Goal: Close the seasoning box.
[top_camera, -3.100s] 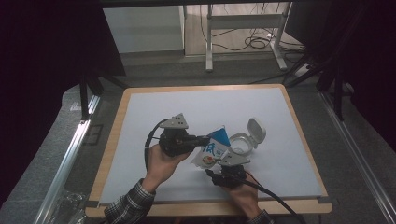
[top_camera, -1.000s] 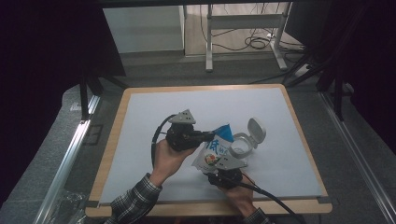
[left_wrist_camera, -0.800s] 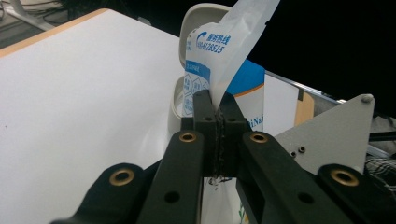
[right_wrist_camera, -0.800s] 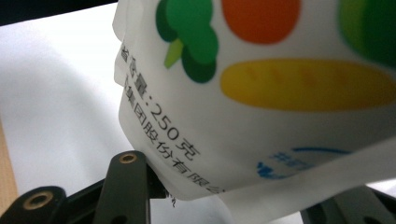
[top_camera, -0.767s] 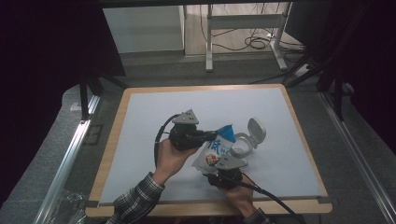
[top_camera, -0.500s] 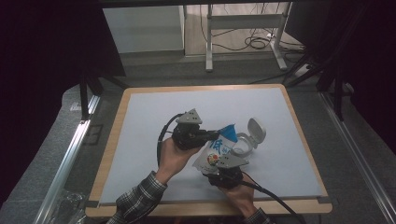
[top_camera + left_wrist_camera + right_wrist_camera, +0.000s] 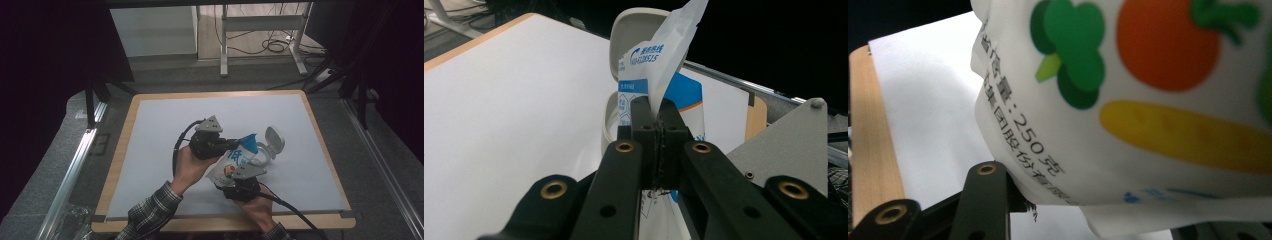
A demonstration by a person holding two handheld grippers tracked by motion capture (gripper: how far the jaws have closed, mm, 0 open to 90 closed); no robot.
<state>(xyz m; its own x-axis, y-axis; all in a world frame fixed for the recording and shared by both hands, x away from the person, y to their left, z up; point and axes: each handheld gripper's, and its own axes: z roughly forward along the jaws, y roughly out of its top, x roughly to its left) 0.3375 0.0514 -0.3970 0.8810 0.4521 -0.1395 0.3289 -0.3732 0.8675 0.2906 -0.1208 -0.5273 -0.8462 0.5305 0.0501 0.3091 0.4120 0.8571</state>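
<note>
With the right gripper (image 7: 239, 181) clamping the pouch's (image 7: 235, 162) body and the left gripper (image 7: 656, 116) pinching its top corner, the pouch is tilting over the open container (image 7: 262, 154), and a slipping corner is risking a spill onto the table (image 7: 150, 125).

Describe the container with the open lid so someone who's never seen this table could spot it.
On the white table, look right of centre, just beyond the two hands. Behind the printed pouch stands a pale round container with its flip lid tipped up: the one rigid, plain thing beside that colourful soft pouch.
</note>
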